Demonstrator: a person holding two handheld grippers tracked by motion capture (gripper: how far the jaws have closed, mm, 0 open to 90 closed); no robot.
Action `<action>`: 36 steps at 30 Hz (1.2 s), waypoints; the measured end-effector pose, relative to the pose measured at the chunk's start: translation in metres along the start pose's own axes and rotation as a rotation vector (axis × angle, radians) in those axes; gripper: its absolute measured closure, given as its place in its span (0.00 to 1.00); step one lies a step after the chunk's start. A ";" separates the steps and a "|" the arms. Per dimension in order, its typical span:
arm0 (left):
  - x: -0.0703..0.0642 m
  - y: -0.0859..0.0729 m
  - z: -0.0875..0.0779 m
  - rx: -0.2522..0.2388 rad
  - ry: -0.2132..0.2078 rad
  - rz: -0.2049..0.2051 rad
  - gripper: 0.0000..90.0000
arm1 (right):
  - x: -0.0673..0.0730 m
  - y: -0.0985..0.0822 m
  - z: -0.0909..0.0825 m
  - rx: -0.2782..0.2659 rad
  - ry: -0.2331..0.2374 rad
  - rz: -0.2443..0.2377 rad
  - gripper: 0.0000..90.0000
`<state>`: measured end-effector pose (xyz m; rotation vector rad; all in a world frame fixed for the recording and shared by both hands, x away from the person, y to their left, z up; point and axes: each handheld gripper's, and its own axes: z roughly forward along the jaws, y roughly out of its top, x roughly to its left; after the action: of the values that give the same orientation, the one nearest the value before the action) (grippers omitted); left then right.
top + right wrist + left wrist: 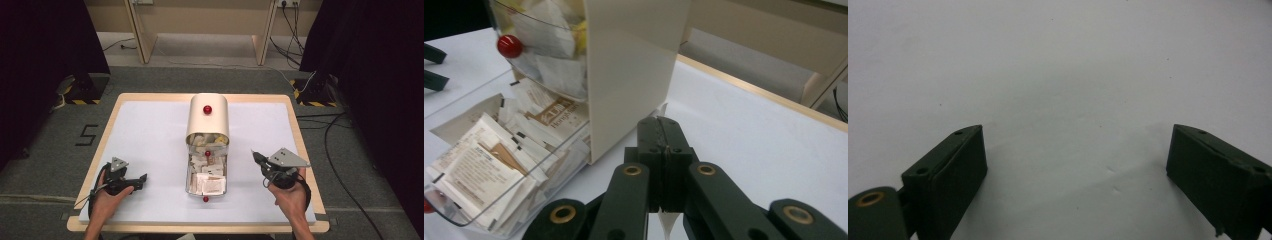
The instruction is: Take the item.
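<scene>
A cream box [207, 120] with a red knob [207, 109] stands mid-table. Its clear drawer [188, 176] is pulled out toward me and is packed with white and brown sachets [207, 180]. My right gripper [255, 154] hovers just right of the drawer with its jaws together. In the right gripper view the jaws [665, 122] pinch a thin white sachet edge [663, 107], beside the box wall [634, 75] and the sachets [479, 170]. My left gripper [142, 179] rests low on the left, open, with nothing between its fingers [1075, 150].
The white table top [150, 135] has a wooden rim, and bare surface lies on both sides of the box. Grey carpet, cables and dark stands surround the table. The other gripper's black jaws [431, 65] show at the far left of the right gripper view.
</scene>
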<state>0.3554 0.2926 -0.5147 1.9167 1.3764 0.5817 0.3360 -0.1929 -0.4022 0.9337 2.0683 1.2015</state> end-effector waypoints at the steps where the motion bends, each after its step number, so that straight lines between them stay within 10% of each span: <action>1: 0.000 0.000 0.000 0.000 0.000 0.000 0.09 | 0.000 0.000 0.000 0.000 0.000 0.000 1.00; 36: 0.000 0.000 0.000 0.001 0.001 0.001 0.09 | -0.056 -0.038 0.008 0.058 -0.133 0.109 1.00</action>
<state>0.3554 0.2925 -0.5147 1.9179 1.3761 0.5823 0.3653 -0.2469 -0.4326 1.1360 1.9782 1.1070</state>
